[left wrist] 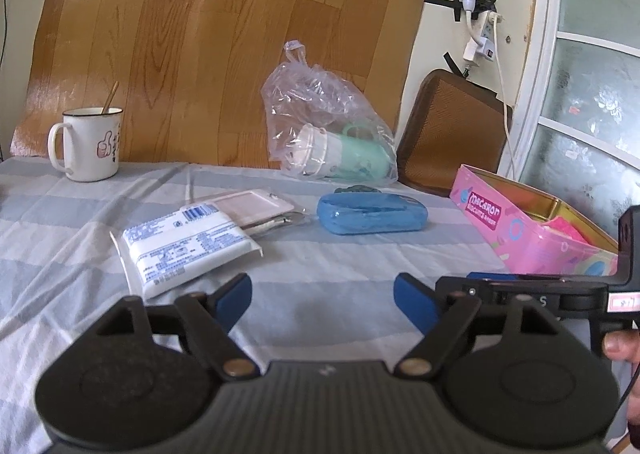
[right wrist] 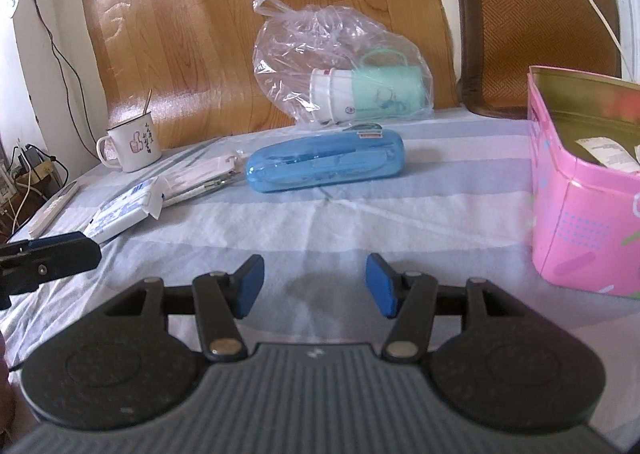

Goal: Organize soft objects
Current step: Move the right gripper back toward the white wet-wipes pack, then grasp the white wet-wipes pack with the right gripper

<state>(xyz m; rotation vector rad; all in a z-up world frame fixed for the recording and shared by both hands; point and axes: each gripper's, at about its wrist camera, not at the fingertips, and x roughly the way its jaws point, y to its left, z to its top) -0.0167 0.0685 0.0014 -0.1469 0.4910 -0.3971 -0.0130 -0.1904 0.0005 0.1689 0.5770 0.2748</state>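
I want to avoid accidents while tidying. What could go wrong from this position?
The white soft tissue pack overlaps a pink flat card holder, so lifting it may drag that along. The white enamel mug with a stick inside could tip if the left gripper swings that way.

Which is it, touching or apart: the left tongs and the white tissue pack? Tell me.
Apart. The left wrist view shows the left tongs open and empty, with striped cloth visible between the blue pads and the white tissue pack.
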